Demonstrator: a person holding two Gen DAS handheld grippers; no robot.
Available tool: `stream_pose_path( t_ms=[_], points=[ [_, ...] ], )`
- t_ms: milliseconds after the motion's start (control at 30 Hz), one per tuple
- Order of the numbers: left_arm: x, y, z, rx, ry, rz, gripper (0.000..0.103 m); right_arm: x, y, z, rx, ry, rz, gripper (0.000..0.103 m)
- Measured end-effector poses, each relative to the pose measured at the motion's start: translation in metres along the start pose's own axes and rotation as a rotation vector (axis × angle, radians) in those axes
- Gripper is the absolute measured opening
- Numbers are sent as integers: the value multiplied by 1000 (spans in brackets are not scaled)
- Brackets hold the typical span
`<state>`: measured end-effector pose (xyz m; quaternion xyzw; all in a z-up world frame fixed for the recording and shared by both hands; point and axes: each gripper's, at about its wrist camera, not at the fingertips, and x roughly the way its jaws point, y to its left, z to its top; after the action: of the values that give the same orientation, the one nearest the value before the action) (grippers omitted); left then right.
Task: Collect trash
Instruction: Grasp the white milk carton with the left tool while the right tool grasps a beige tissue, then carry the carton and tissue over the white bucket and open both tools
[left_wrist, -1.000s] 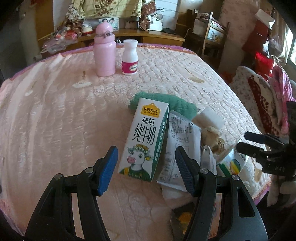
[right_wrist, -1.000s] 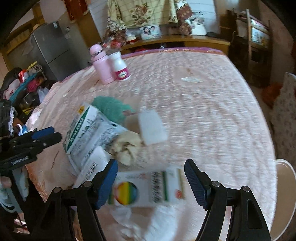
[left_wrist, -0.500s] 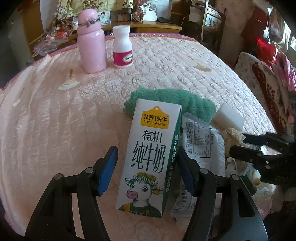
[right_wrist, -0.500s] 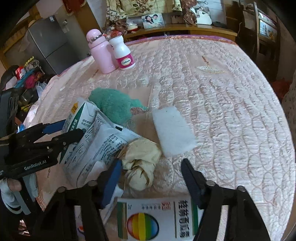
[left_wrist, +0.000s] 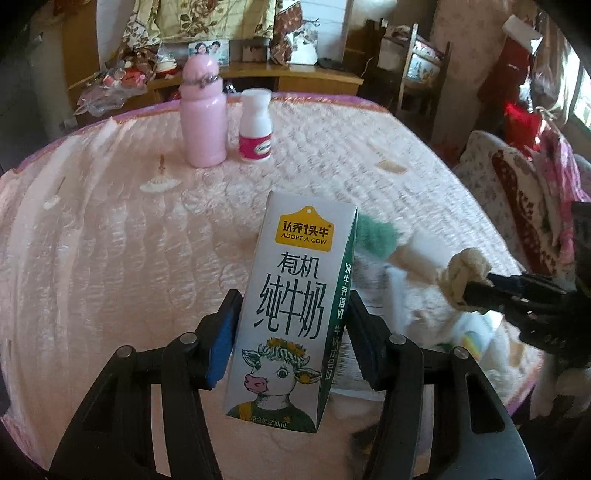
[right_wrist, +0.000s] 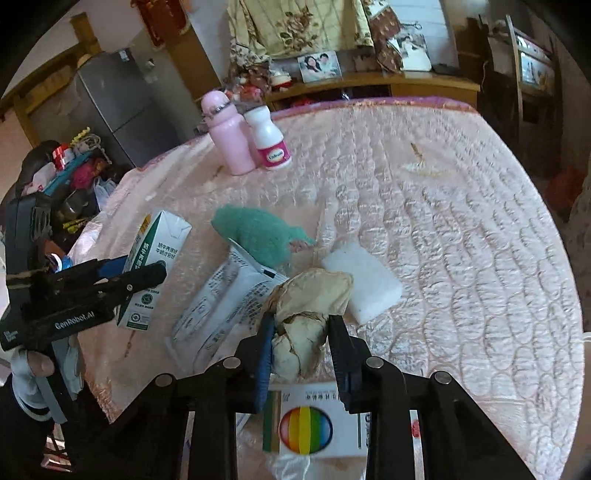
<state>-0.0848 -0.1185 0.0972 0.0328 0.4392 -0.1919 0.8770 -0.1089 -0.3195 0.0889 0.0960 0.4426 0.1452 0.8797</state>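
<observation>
Between the blue pads of the left hand-held gripper stands a milk carton, upright and pinched on both sides, its cartoon cow facing the camera, lifted just off the table with its quilted pink cover. Over on the other side, the right hand-held gripper is clenched on a crumpled wad of yellowish paper, held above the clutter near the table's front edge. Beneath that wad lie a flattened white printed bag, a white foam block just beside it, and a green fuzzy cloth touching the bag's far end. A box with a rainbow circle sits under the right gripper's fingers. Well apart, toward the far edge, a pink bottle and a small white bottle stand side by side.
</observation>
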Motion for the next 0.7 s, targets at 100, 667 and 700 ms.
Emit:
stream_pose_path(
  t_ms=[100,667,700],
  points=[
    [-10,-13,1,11,-15,-12,54,-10,2,-5,-11,-13,-7,28],
    [-23,-90,4,72,-39,-2,54,-69,-30,-23,-4,-83,-100,28],
    [-23,-94,4,74,-40,-4,54,-72,-33,-24,-1,-85,-106,28]
  ],
)
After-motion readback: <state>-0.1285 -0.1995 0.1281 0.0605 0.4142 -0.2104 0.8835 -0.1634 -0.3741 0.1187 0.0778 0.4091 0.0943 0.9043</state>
